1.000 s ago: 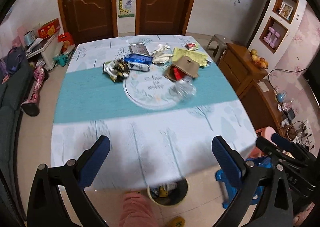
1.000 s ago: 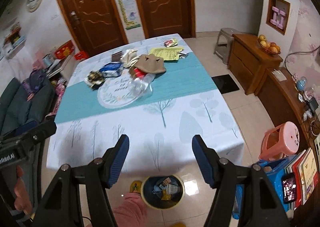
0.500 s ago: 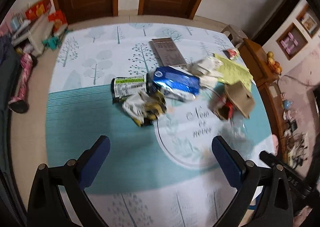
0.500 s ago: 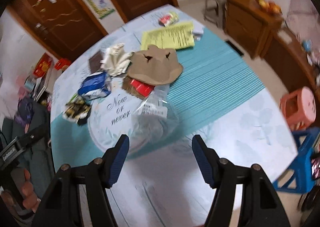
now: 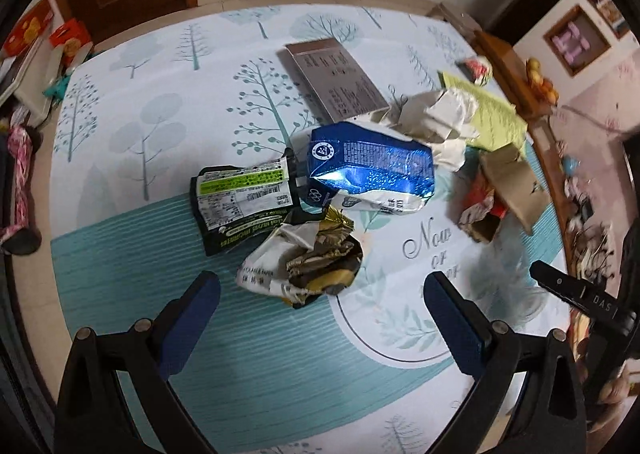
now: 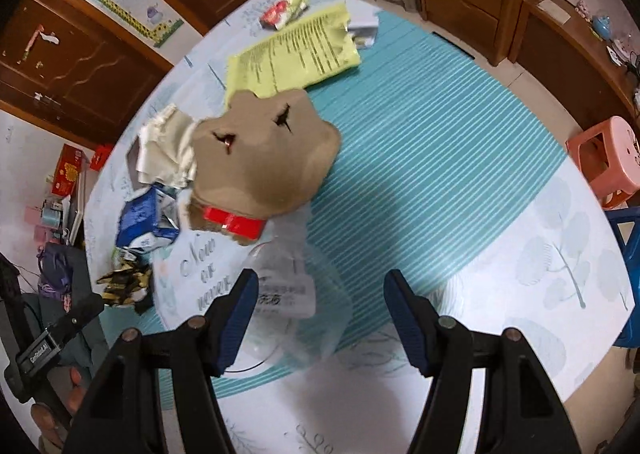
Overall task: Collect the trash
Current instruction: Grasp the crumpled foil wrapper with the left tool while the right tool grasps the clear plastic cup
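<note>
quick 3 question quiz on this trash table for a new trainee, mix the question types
1. True or false: the left gripper is shut on the crumpled wrapper.
2. Which item lies between the right gripper's open fingers? A) blue foil pack B) clear plastic bag C) yellow sheet
3. Fill in: the brown paper bag partly covers a ____ coloured item at its lower edge.

Key
1. False: the jaws are open, and the wrapper lies just ahead of them.
2. B: the clear plastic bag.
3. Red: the red item.
</note>
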Tool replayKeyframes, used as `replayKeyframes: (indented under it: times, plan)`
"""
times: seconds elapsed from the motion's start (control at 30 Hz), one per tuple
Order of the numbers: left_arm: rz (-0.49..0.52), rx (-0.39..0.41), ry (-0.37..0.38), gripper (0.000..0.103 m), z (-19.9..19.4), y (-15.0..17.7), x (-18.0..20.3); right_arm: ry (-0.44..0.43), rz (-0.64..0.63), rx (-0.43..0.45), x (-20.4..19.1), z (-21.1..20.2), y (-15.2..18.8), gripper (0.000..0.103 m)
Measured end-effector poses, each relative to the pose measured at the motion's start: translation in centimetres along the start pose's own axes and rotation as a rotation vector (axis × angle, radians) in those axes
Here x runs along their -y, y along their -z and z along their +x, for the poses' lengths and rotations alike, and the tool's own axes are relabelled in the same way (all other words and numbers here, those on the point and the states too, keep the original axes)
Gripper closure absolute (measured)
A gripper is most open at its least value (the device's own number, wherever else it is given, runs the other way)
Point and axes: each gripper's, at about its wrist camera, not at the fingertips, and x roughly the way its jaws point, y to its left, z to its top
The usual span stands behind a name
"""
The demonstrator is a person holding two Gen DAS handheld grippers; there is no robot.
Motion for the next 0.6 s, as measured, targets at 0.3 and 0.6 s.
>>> replayKeyframes:
  times: [0.3,0.6]
  plan:
    - [-0.003,-0.064,-0.029,0.023,3.1,-0.9,0.0,0.044,-0.097,-0.057,-2.3,3.1,1.3,0.038]
    - [-0.011,-0.058,-0.050,0.056,3.5,0.0,0.0,0.018,-0.193,-0.015,-4.6,2.6,3.0,0.074]
